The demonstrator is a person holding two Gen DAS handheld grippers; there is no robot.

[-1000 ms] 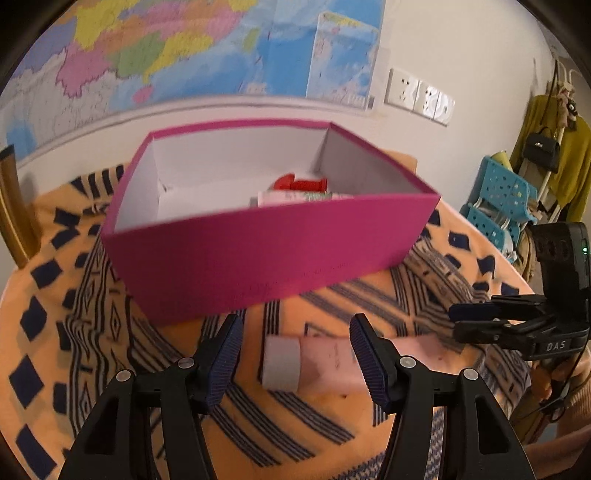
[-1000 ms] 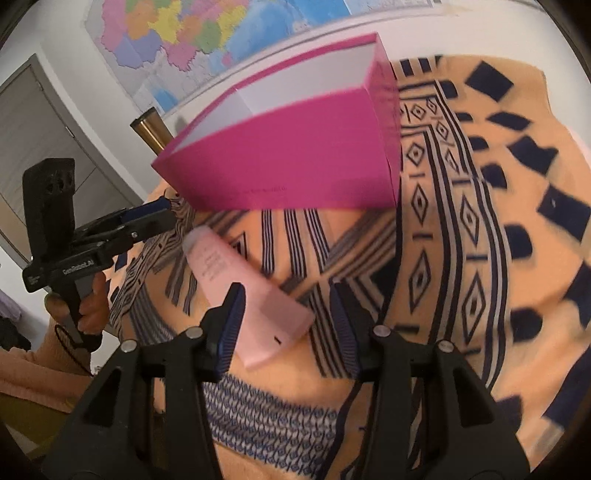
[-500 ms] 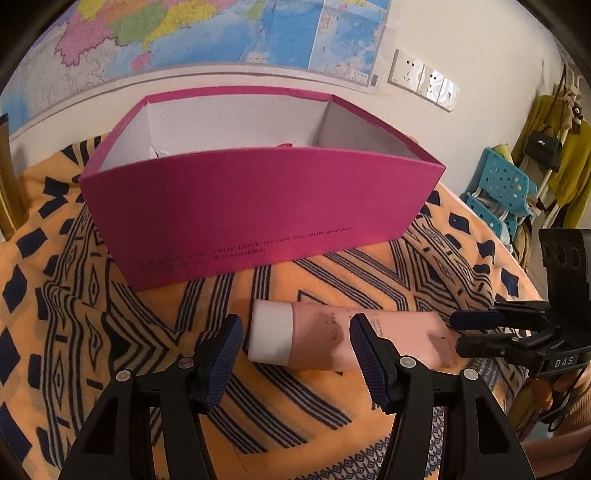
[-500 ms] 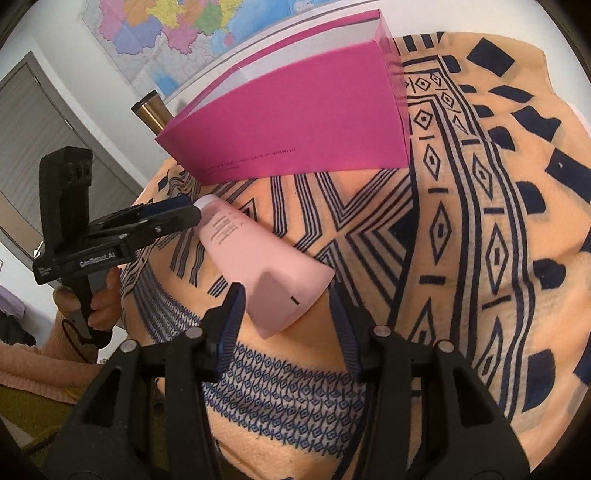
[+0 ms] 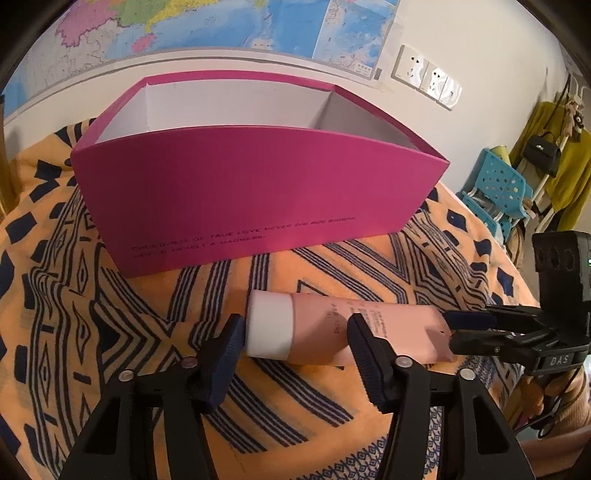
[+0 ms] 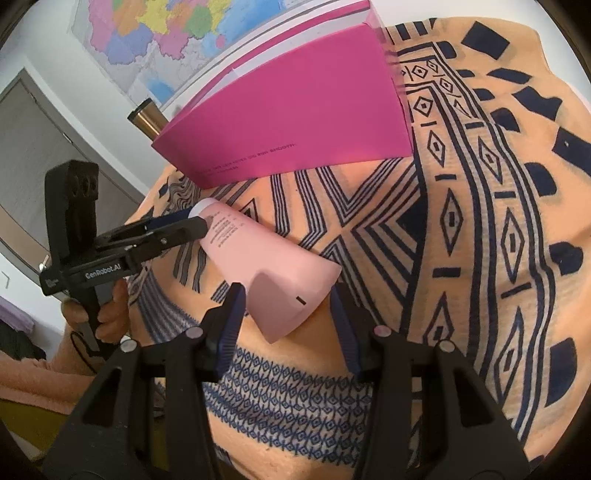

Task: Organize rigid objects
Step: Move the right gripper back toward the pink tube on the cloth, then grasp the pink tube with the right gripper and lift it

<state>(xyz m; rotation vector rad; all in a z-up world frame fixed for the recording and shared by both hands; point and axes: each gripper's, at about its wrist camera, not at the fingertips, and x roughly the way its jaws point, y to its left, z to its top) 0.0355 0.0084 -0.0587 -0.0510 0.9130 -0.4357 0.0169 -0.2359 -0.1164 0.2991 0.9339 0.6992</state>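
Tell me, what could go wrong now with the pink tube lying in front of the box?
1. The left tool straddles the tube at its white cap, and its jaws have just been closing. A grip so near one end might let the tube tilt or slip.
2. The right tool surrounds the soft flat end; squeezing there could bend it.
3. The tall box wall is close; a low lift may hit it.

Bright even indoor light, soft shadows, strong fisheye bending, dark corners

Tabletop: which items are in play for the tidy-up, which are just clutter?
In play:
pink tube
magenta box
left tool
right tool

Background:
patterned cloth
map
sockets
blue chair
flask
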